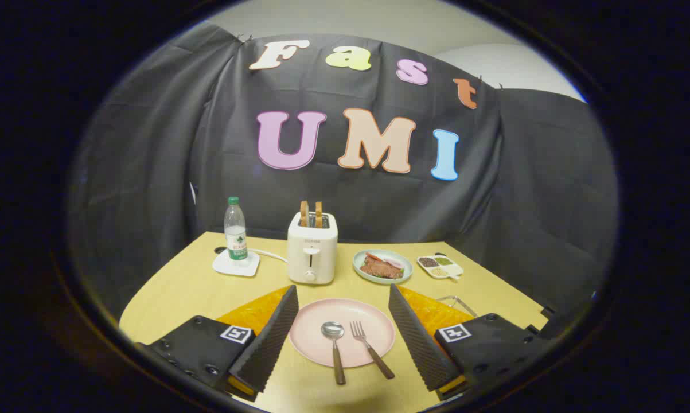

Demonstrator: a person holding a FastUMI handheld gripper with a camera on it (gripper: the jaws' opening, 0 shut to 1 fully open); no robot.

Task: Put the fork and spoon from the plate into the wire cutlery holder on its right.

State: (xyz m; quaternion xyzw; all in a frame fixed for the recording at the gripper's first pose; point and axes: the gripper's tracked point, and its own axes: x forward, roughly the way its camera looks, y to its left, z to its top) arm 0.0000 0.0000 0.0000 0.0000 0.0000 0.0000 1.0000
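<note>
Desk: pale wooden desk (195,287)
Hand-held gripper (343,338): fingers spread, holding nothing
Between fingers: one round pink plate (322,350), one metal spoon (334,347), one metal fork (370,347)

Tool (341,330) open, fingers spread wide, touching nothing. Pink plate (322,344) sits between them near the desk (178,292) front edge. Spoon (334,350) and fork (370,355) lie side by side on the plate, spoon left, handles hanging over its near rim. Wire cutlery holder (456,303) is partly hidden behind the right finger. Beyond the plate: white toaster (312,252) with two slices up, water bottle (235,232) on a white coaster toward the back left corner, food plate (382,265) and divided dish (440,266) back right.
</note>
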